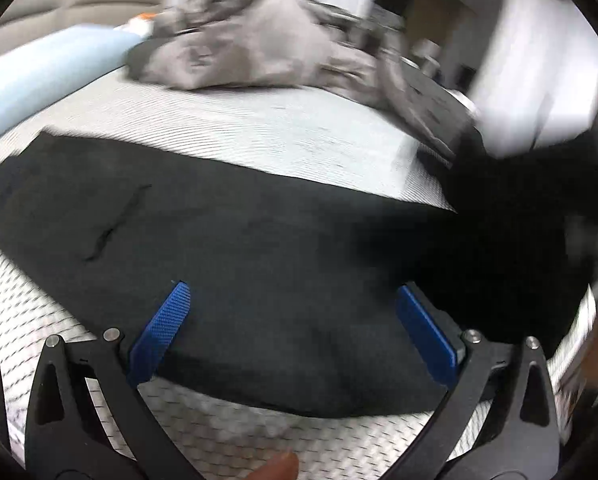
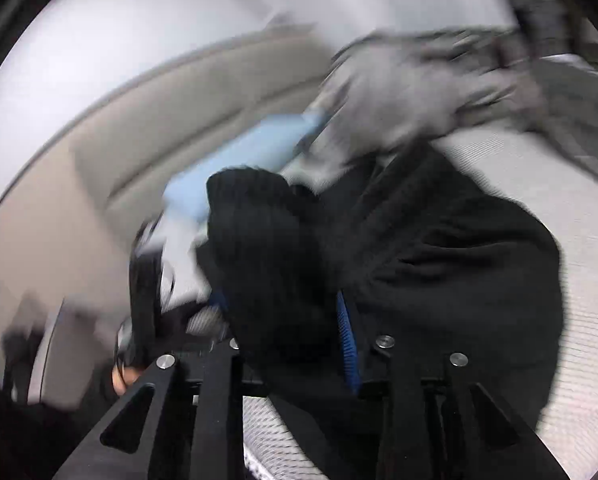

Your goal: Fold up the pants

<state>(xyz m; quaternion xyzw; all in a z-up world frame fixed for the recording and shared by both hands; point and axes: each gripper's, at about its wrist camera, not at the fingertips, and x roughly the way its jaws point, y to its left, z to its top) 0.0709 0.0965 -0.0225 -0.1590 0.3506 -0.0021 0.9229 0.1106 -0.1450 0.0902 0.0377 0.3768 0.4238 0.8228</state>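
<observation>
Black pants [image 1: 235, 240] lie spread across a white patterned mattress [image 1: 259, 132]. My left gripper [image 1: 293, 300] is open, its blue fingers [image 1: 163, 328] wide apart just above the near edge of the pants, holding nothing. In the blurred right wrist view, my right gripper [image 2: 283, 300] is shut on a bunched end of the black pants [image 2: 267, 240] and holds it lifted above the mattress [image 2: 579, 280]. The rest of the pants [image 2: 459, 260] drapes down to the right.
A pile of grey clothes [image 1: 251, 40] sits at the far side of the mattress, also in the right wrist view [image 2: 411, 92]. A light blue folded item [image 1: 51, 68] lies at the far left. A beige couch [image 2: 159, 128] stands behind.
</observation>
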